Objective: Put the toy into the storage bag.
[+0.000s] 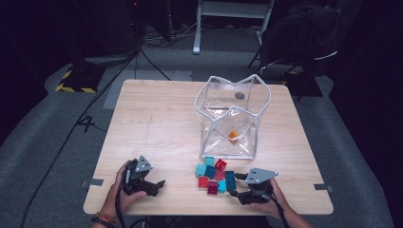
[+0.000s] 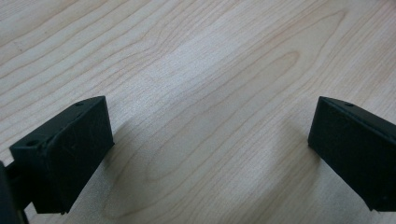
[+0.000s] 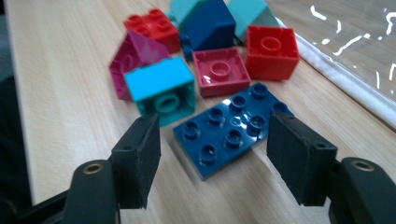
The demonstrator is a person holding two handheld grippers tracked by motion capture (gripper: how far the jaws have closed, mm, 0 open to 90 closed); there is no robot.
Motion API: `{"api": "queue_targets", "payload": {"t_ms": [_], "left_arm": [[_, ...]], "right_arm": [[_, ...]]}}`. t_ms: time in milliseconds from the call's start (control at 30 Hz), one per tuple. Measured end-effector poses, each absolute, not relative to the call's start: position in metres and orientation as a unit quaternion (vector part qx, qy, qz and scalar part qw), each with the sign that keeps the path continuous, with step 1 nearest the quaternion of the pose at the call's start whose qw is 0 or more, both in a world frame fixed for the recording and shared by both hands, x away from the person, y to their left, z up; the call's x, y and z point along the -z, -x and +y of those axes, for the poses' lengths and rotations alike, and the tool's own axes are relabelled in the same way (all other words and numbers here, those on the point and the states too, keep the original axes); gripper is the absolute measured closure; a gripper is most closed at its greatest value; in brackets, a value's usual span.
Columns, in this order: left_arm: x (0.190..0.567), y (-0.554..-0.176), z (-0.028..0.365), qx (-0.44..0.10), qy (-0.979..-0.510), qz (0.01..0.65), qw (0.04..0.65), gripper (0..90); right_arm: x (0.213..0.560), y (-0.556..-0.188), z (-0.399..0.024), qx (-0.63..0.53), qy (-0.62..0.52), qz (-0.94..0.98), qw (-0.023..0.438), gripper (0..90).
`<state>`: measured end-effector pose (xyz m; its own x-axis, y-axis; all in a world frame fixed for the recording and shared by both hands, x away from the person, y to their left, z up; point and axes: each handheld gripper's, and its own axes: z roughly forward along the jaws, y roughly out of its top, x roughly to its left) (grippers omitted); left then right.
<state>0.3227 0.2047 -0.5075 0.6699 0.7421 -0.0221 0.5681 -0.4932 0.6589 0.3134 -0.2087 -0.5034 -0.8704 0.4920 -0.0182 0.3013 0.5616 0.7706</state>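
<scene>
A small heap of toy bricks (image 1: 214, 175) lies near the table's front edge, in red, teal, dark blue and magenta. In the right gripper view a flat dark blue brick (image 3: 229, 130) with several studs lies on the wood between my two black jaws, which stand apart from it. My right gripper (image 3: 212, 154) is open and low over the table, just right of the heap (image 1: 236, 185). A cyan brick (image 3: 161, 88) and a pinkish-red brick (image 3: 219, 70) sit just beyond it. My left gripper (image 1: 159, 186) rests open at the front left, with bare wood between its jaws (image 2: 210, 140).
A clear plastic bag (image 1: 233, 114) with a white rim stands open behind the heap, and an orange brick (image 1: 233, 135) lies inside it. Its white lower edge (image 3: 345, 79) runs close to the right of the bricks. The wooden table (image 1: 157, 123) ends just behind both hands.
</scene>
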Motion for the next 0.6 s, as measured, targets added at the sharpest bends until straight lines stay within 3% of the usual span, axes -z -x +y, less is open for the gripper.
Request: {"api": "queue_targets", "payload": {"t_ms": [300, 600], "left_arm": [[0.508, -0.323, 0.205, -0.133, -0.854, 0.384, 0.326, 0.2], [0.507, -0.323, 0.205, -0.133, -0.854, 0.384, 0.325, 0.2]], "right_arm": [[0.504, -0.315, -0.208, -0.392, -0.232, 0.881, 0.126, 37.9], [0.501, -0.329, -0.228, -0.373, -0.274, 0.87, 0.168, 39.7]]}}
